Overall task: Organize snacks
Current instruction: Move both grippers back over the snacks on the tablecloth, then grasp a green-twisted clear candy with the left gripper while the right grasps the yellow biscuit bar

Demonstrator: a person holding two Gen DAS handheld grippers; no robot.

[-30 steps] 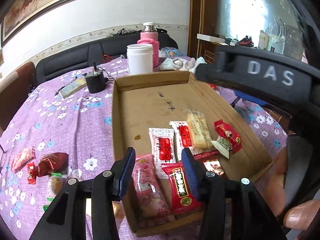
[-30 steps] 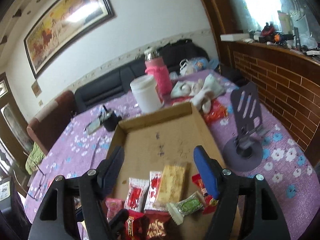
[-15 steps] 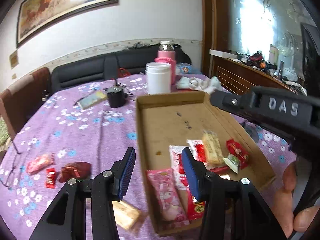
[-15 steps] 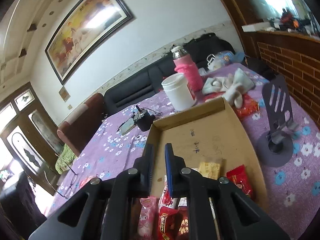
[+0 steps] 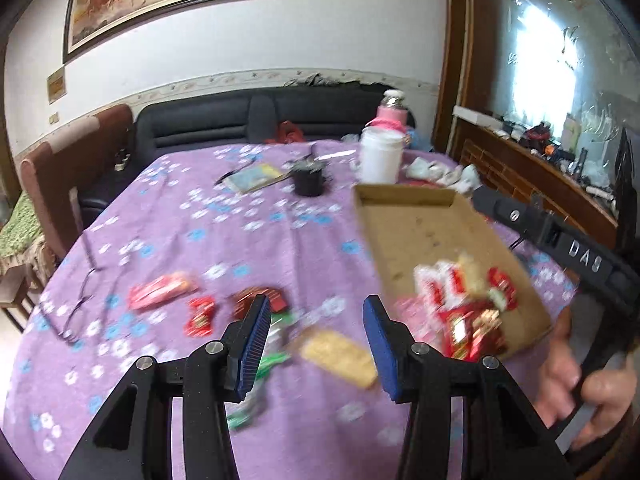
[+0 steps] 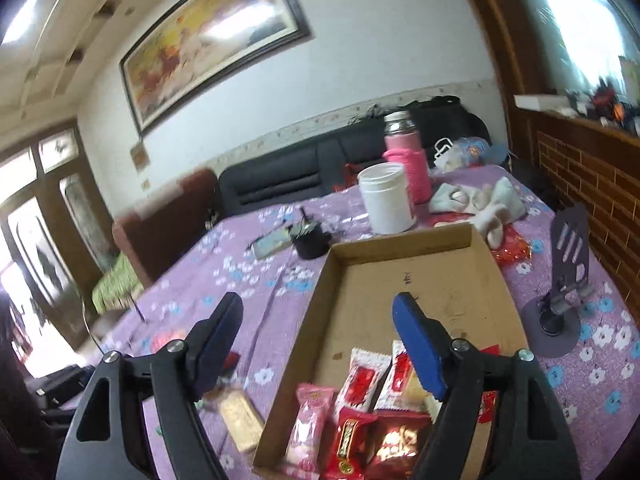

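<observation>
Biscuit packet (image 5: 339,356) lies on the table between the left fingers (image 5: 256,344).

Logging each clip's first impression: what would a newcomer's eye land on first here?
Probably the shallow cardboard tray on the purple flowered tablecloth, with bright red and pink snack packets heaped at its near end. More snacks lie loose on the cloth to the tray's left. Behind the tray stand a white jar and a pink bottle.
</observation>
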